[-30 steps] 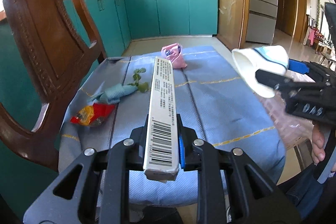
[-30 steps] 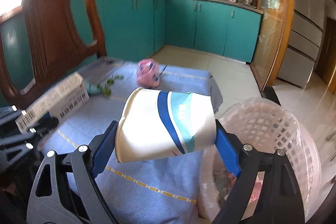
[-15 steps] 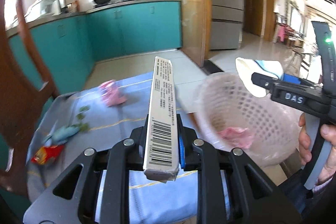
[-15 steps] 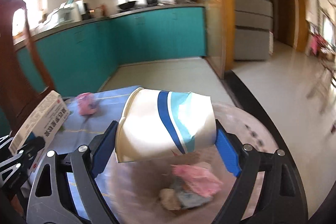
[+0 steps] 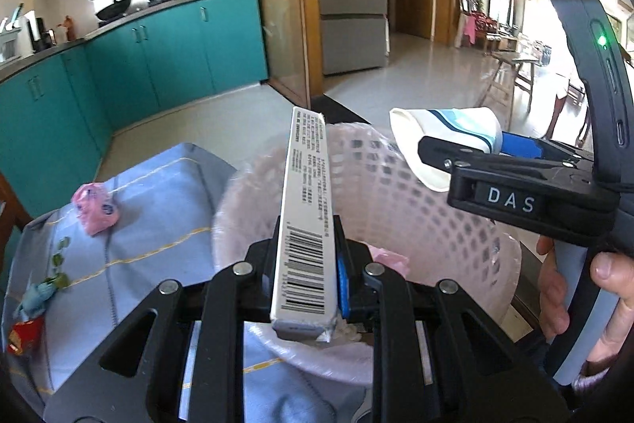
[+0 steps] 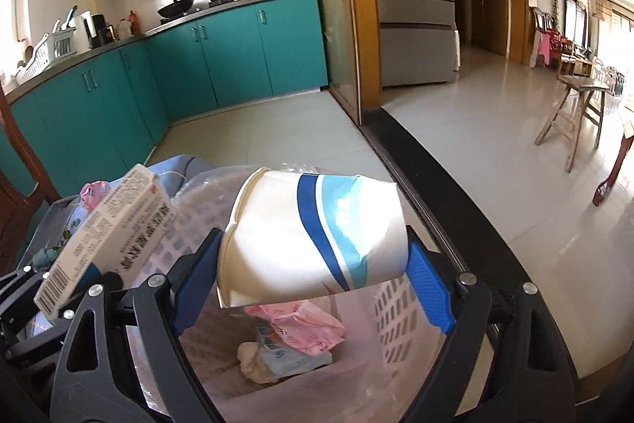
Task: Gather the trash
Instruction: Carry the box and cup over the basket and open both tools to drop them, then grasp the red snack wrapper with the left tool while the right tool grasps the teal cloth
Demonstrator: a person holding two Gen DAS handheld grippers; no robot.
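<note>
My left gripper [image 5: 307,264] is shut on a long white carton box [image 5: 307,217] with a barcode, held over the near rim of a pale pink lattice basket [image 5: 396,201]. My right gripper [image 6: 311,256] is shut on a crushed white paper cup [image 6: 313,236] with blue stripes, lying sideways above the basket [image 6: 400,308]. Inside the basket lie a pink wrapper [image 6: 301,324] and a light blue packet [image 6: 289,355]. The right gripper [image 5: 467,153] and its cup [image 5: 440,141] show in the left wrist view, the box [image 6: 107,236] in the right wrist view.
On the blue cloth-covered surface [image 5: 158,224] left of the basket lie a pink crumpled wrapper [image 5: 95,211], green leaves [image 5: 59,264], a teal scrap [image 5: 37,298] and a red packet [image 5: 23,335]. Teal cabinets [image 6: 198,54] stand behind. A wooden stool [image 6: 574,110] is far right.
Both grippers swung right from the cloth-covered surface to above the basket, carrying the box and the cup. The basket's contents came into view. Neither grip changed.
</note>
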